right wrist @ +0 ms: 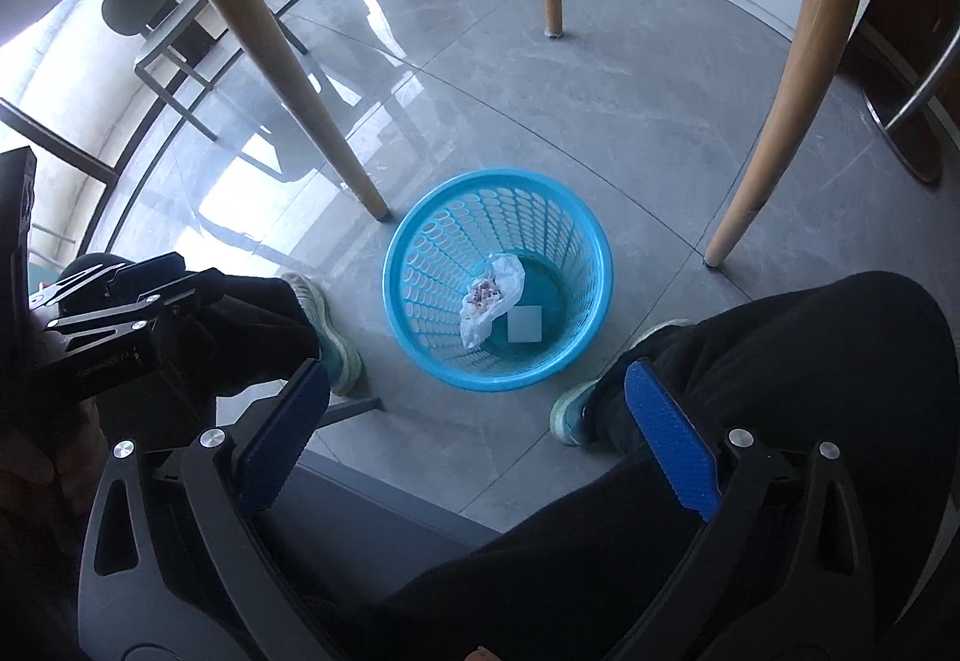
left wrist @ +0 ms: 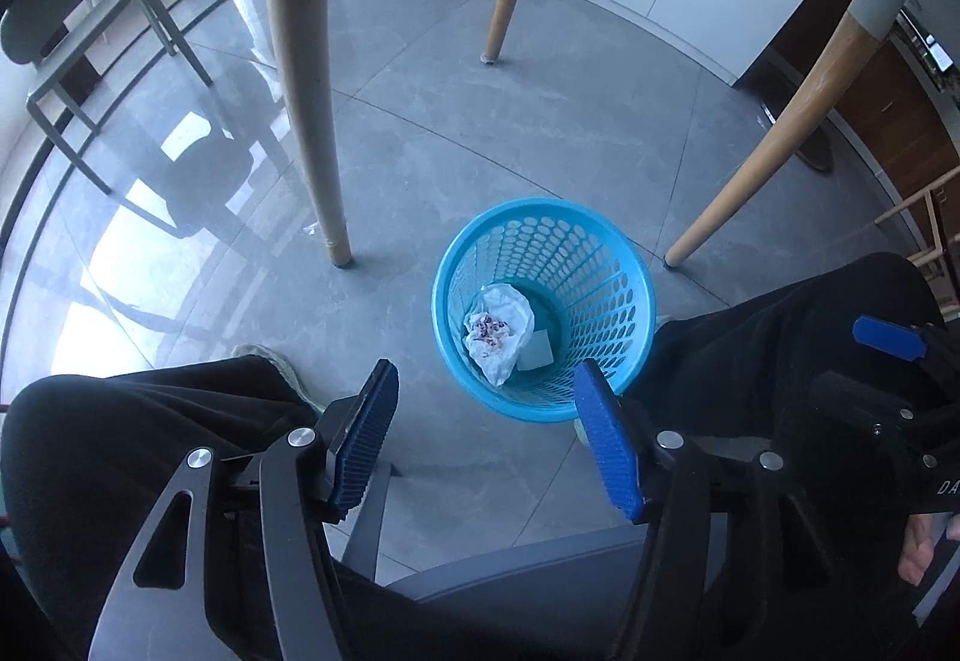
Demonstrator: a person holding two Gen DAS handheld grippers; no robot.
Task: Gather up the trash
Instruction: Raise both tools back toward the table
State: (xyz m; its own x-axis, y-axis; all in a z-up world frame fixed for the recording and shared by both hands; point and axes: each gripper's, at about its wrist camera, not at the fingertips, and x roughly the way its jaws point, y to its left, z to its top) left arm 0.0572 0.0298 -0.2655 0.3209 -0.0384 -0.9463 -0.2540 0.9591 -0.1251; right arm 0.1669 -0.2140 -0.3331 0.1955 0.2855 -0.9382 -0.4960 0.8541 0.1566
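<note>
Both the left gripper [left wrist: 486, 433] and right gripper [right wrist: 474, 439] hang wide and empty above the bin [left wrist: 600, 253], where a wrapper [left wrist: 498, 331] lies.

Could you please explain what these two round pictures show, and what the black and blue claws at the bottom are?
There is no robot here: a seated person holds a two-finger gripper in each hand, and a wide-angle camera on each gripper looks forward along its fingers, which bends the picture round. One picture is from the left gripper, the other from the right gripper. The blue ribbed pads are their fingers. Both stand open with nothing between them.

Both cameras look down at a grey tiled floor, under a table with wooden legs. Between the person's feet stands a blue perforated wastebasket. Inside it lie a crumpled white wrapper with reddish specks and a small white square card. The dark shapes are the person's trouser legs.
</note>
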